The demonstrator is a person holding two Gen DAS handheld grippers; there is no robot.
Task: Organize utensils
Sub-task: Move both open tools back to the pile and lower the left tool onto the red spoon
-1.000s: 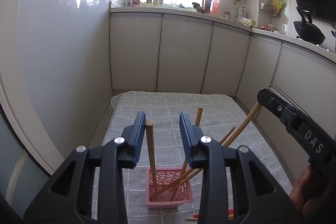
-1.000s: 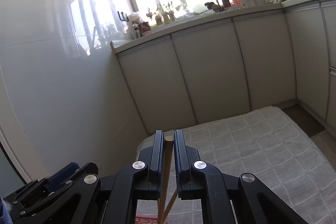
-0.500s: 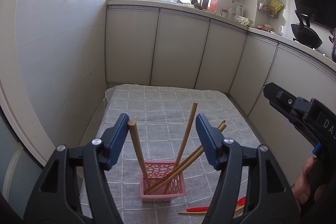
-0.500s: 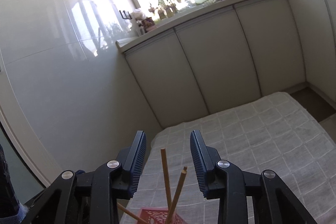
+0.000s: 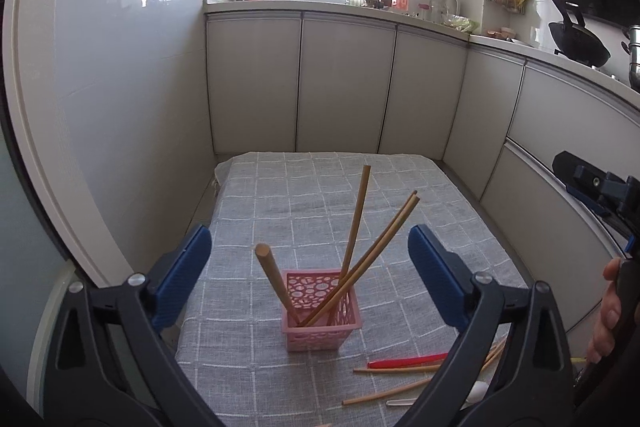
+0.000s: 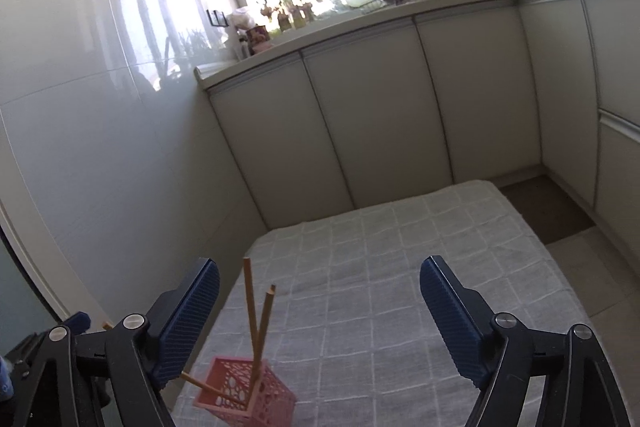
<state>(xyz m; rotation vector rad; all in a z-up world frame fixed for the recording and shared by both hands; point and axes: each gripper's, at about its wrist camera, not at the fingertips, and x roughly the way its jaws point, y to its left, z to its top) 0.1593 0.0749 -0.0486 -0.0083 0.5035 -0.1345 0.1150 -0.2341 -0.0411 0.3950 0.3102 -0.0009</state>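
left wrist view: the left gripper (image 5: 308, 267) has just been opening and its jaws stand spread wide, pinching nothing. between them the pink basket (image 5: 320, 327) sits on the grey checked cloth (image 5: 280, 187), chopsticks (image 5: 380, 247) leaning toward 1 o'clock. a red utensil (image 5: 404, 361) lies at 4 o'clock.

right wrist view: the right gripper (image 6: 320, 311) has also just been opening, jaws apart and empty, basket at 7 o'clock.

Far half of grey cloth (image 5: 320, 183) bare — free passage. Near centre blocked by pink basket (image 5: 320, 323) with chopsticks (image 5: 360, 223) fanning upward; loose utensils (image 5: 404, 367) clutter near right — cabinets (image 5: 344, 87) bound far edge
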